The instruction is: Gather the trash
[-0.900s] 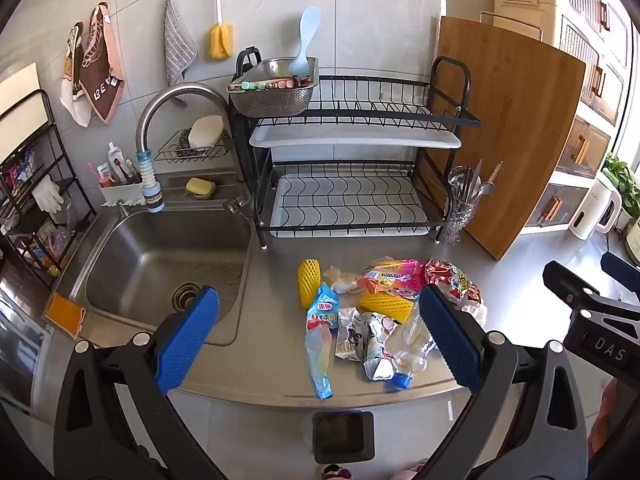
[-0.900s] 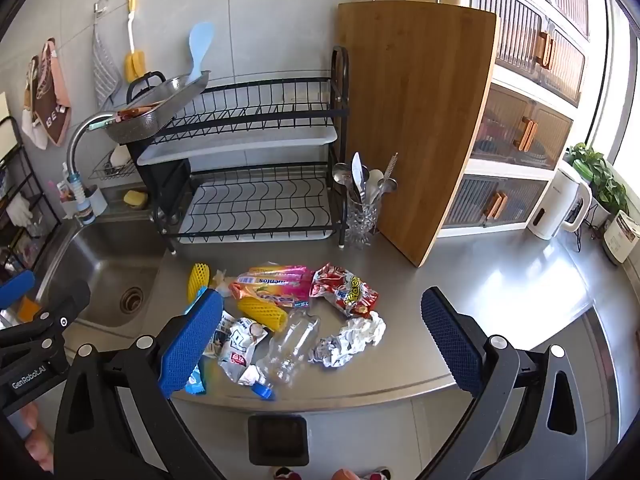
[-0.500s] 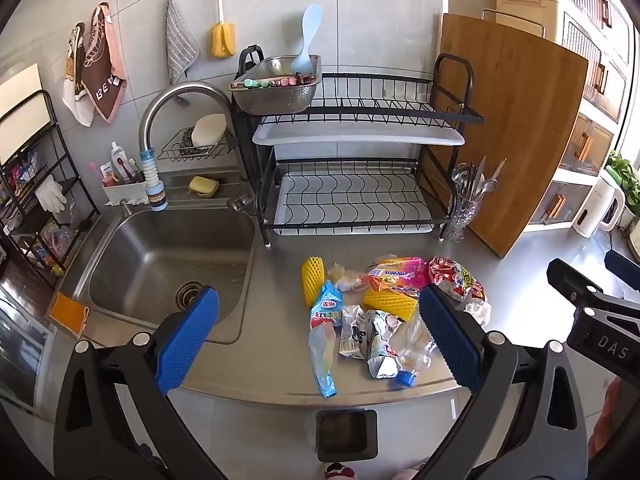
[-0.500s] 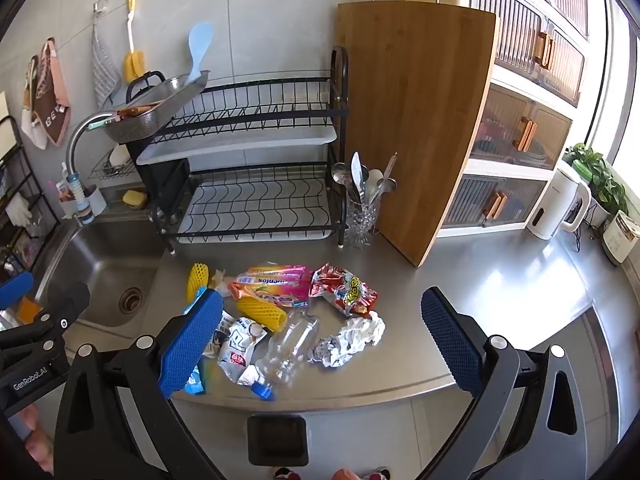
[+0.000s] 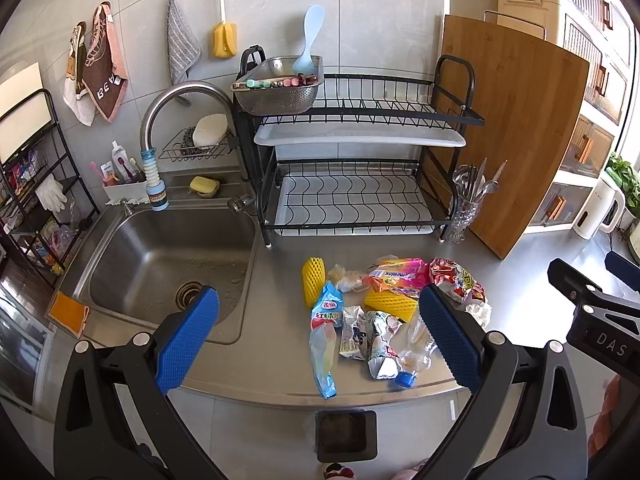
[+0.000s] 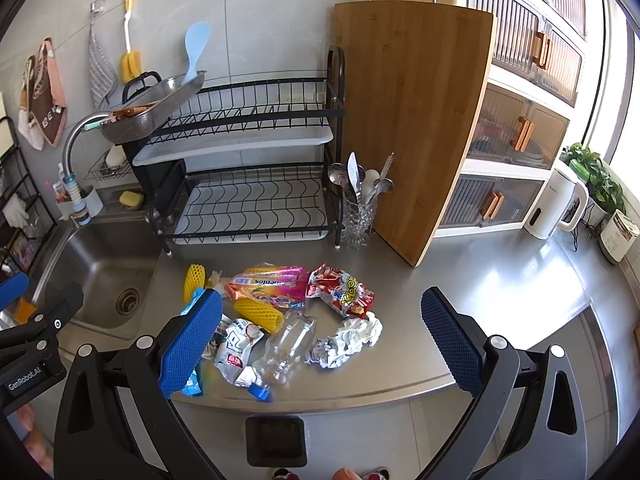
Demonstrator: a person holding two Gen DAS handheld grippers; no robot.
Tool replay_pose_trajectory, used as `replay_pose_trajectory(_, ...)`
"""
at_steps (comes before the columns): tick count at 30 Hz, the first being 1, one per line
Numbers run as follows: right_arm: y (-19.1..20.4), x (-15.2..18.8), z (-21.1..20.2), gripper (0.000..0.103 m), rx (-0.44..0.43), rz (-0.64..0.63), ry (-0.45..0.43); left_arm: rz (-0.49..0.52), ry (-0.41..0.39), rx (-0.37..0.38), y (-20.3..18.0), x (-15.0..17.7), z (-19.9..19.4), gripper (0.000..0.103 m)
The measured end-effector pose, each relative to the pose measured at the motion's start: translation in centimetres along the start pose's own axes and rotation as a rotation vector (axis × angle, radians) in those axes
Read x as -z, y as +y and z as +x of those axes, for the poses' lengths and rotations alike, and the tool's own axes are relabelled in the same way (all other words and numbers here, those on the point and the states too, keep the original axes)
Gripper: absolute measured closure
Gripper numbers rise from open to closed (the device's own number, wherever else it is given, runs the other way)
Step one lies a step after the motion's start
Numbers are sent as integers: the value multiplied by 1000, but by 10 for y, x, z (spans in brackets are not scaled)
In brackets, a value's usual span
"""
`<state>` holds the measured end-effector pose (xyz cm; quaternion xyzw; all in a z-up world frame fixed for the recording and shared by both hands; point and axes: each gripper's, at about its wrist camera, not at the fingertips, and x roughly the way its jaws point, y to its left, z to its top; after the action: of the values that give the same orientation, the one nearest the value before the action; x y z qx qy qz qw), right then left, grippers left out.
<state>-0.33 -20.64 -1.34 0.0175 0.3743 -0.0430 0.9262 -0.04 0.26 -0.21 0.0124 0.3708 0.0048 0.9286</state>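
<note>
Little has changed since a moment ago: the left claw's view has slid slightly, so the sink (image 5: 168, 264) and the trash (image 6: 280, 312) sit a touch further right, while the right claw's view looks the same. Nothing in the heap has moved.

The left claw (image 5: 320, 338) is spread wide and holds nothing, hanging above the counter's front edge. The right claw (image 6: 320, 338) is just as wide, also empty, touching nothing.

The trash lies in a loose heap on the steel counter (image 6: 500, 300), in front of the dish rack (image 6: 256, 168): wrappers, yellow foam nets, a clear bottle (image 6: 286, 348) with its blue cap near the front edge, and crumpled foil (image 6: 344, 342). The sink lies left of the heap. To the right the counter is open as far as the kettle (image 6: 556, 204).
</note>
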Motion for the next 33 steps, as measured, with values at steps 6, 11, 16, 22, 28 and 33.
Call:
replay_pose_trajectory(6, -1, -1, 1, 3, -1, 1, 2, 2, 3, 0, 0, 0, 1, 8)
replay_pose_trajectory(11, -1, -1, 2, 3, -3, 0, 4, 3, 4, -3, 1, -1, 2, 8)
replay_pose_trajectory(16, -2, -1, 2, 3, -2, 1, 5, -1, 5, -5, 1, -1, 3, 8)
replay_pose_trajectory(22, 0, -1, 2, 3, -5, -2, 5, -7, 6, -10, 2, 0, 5, 8)
replay_pose_trajectory(28, 0, -2, 1, 3, -4, 1, 3, -7, 4, -10, 3, -1, 5, 8)
replay_pose_trajectory(33, 0, -2, 5, 3, -2, 3, 11, -8, 9, -12, 3, 0, 7, 8)
